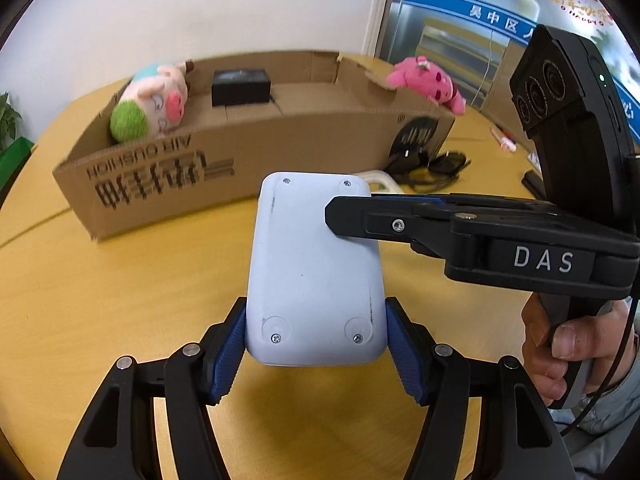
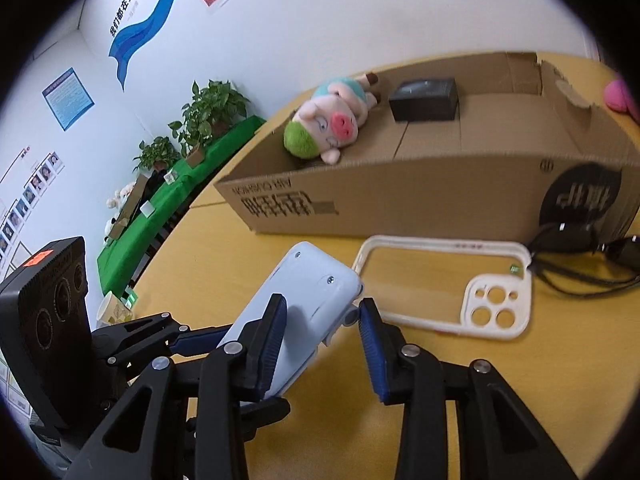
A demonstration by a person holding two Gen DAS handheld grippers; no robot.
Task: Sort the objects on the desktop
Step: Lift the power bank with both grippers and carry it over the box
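A pale blue device (image 1: 312,264) with screws in its corners hangs above the yellow table (image 1: 120,300), its underside up. My left gripper (image 1: 316,308) is shut on its near end, a blue pad pressed on each long side. My right gripper (image 1: 340,220) comes in from the right, one finger lying on the device's far right corner and the other hidden beneath. In the right wrist view the device (image 2: 308,280) sits between the right gripper's (image 2: 320,304) pads, which are closed against it. Behind stands an open cardboard box (image 1: 224,160).
The box holds a plush pig (image 1: 152,104) and a small black box (image 1: 240,88). A pink plush (image 1: 428,80) rests on its right end. A white phone case (image 2: 444,292) and black cables (image 2: 580,248) lie before it. A hand (image 1: 568,344) grips the right handle.
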